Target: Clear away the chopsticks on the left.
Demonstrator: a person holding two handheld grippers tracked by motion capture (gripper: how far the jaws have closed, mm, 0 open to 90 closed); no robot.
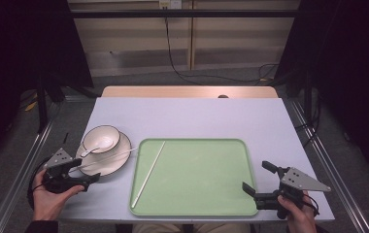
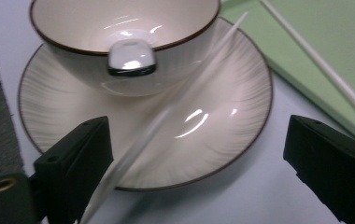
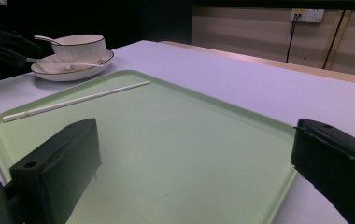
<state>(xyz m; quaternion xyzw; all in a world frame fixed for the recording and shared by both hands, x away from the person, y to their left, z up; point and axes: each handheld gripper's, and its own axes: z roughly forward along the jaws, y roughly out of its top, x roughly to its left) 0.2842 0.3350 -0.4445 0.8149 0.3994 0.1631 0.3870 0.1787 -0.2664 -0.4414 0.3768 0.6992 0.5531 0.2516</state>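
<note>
High view: left tongs point(image 1: 88, 178) open, lower left, by thin white chopstick point(image 1: 106, 159) lying across cream plate point(image 1: 119, 162).
Stick's long axis runs up-right from tongs; right tongs point(image 1: 254, 182) open, far off.

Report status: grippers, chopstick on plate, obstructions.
Left gripper open, at chopstick lying across plate. Right gripper open, idle over tray. Bowl close behind chopstick.

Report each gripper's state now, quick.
Left gripper: open, holding nothing; a white chopstick on the plate lies between its jaws.
Right gripper: open, empty, over the green tray.
</note>
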